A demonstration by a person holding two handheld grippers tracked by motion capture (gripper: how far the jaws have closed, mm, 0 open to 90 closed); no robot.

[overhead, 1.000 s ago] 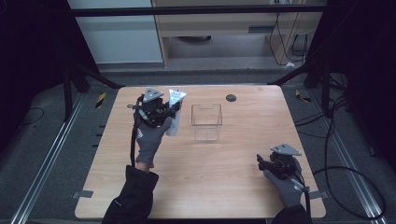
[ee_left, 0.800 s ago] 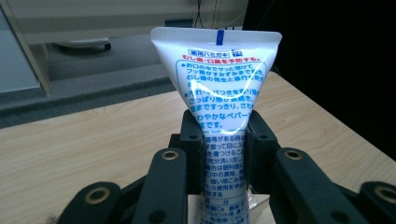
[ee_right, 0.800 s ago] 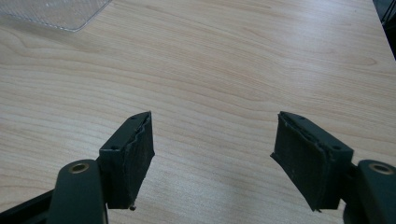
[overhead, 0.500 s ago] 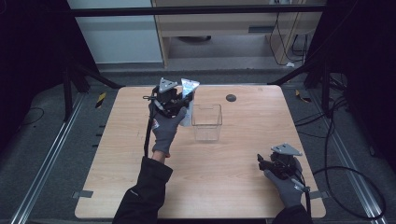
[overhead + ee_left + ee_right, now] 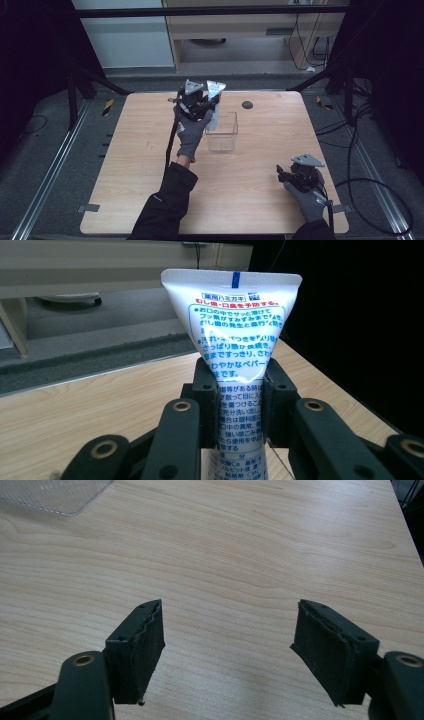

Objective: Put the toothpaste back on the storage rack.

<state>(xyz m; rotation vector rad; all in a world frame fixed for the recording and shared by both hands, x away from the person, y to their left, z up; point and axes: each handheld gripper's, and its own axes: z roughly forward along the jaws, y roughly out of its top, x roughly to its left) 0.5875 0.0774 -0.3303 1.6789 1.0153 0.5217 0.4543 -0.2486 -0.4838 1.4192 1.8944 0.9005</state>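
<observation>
The toothpaste tube point(image 5: 235, 360) stands upright, flat crimped end on top, clamped between the jaws of the left gripper point(image 5: 239, 405) — pads pressed on both sides of its white body. From the high view the tube point(image 5: 214, 100) hangs at the left rim of the clear plastic container point(image 5: 223, 132), near the far middle of the wooden table point(image 5: 135, 165), with the left gripper point(image 5: 200, 102) raised over that edge. Up close, the left gripper view gives what the overhead cannot: Japanese print in blue, a red line across the top, a small blue mark on the crimp — too fine for me to read out reliably. Over at the near right corner, the right gripper point(image 5: 292, 174) sits low on the table, and its own view shows the jaws wide apart, bare wood between them point(image 5: 227, 645), a corner of the container point(image 5: 55, 495) far off.
</observation>
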